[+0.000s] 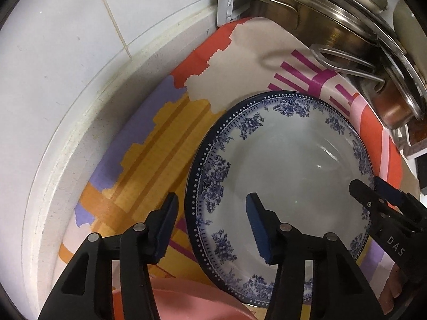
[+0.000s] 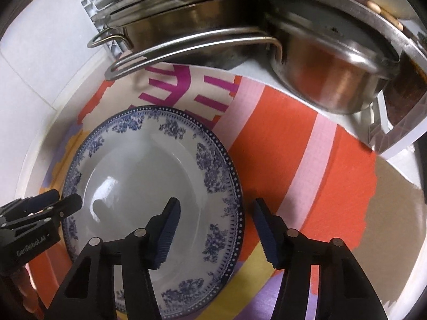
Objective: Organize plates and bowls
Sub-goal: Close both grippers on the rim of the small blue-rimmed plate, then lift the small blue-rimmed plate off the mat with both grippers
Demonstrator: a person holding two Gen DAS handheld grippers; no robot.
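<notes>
I have both grippers, left (image 1: 210, 226) and right (image 2: 216, 229), wide open astride opposite rims of the plate (image 1: 280, 165), which lies flat on the mat (image 1: 160, 133), ungripped, so I judge sorting barely begun.

Home kitchen: tiled wall (image 1: 66, 26), steel pots (image 2: 333, 80), patterned mat (image 2: 280, 146).

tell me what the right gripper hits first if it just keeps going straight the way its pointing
Most likely the right rim of the blue floral plate: the open right gripper straddles that edge, one finger over the plate, the other over the patterned mat. Depth is unclear; farther along stand the steel pots.
</notes>
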